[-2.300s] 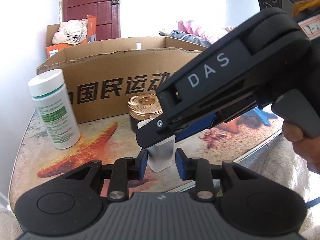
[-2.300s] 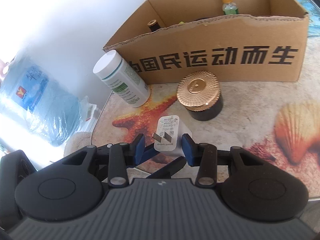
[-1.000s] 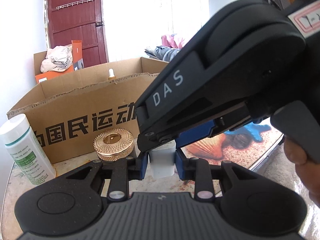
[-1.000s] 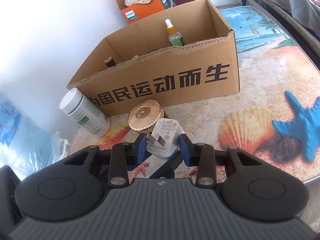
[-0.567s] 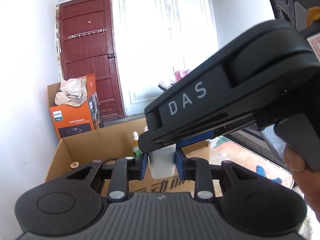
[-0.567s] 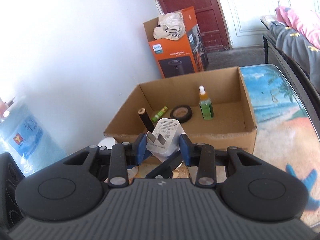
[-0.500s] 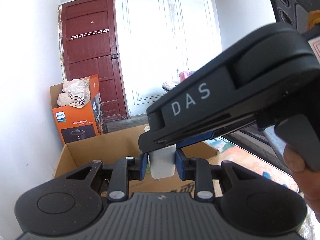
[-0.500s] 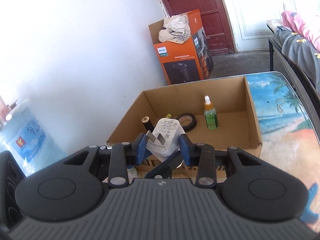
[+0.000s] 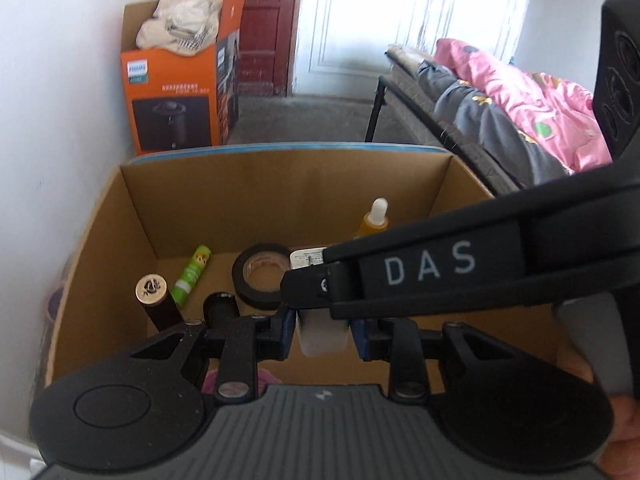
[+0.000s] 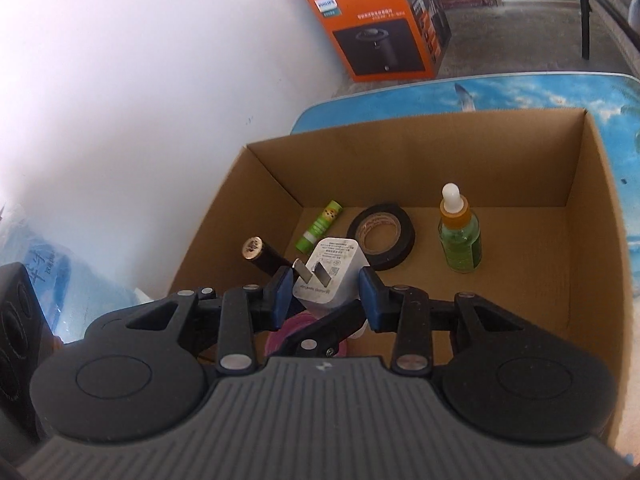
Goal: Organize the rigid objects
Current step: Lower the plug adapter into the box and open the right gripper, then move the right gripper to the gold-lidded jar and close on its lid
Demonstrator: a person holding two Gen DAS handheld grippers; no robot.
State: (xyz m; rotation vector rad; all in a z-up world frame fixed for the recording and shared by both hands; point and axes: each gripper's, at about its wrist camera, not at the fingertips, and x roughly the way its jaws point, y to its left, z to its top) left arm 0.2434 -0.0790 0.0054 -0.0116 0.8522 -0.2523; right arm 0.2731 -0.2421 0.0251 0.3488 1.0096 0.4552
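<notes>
A white charger plug (image 10: 330,276) with two metal prongs hangs over the open cardboard box (image 10: 600,216). My right gripper (image 10: 325,294) and my left gripper (image 9: 322,330) are both shut on it from crossing sides; its white body (image 9: 322,334) shows between the left pads. The right gripper's black finger marked DAS (image 9: 428,270) crosses the left wrist view. Inside the box lie a black tape roll (image 10: 381,236), a green dropper bottle (image 10: 459,236), a green glue stick (image 10: 319,224) and a dark tube with a gold cap (image 10: 264,258).
An orange Philips box (image 10: 380,20) stands on the floor behind the table. A white wall runs along the left. A bed with pink bedding (image 9: 520,92) is at the right. The beach-print tabletop (image 10: 480,92) shows beyond the box. Something pink (image 10: 288,332) lies under the grippers.
Both grippers carried the plug up off the table and forward over the box, then tilted down, so the box's inside now fills both views.
</notes>
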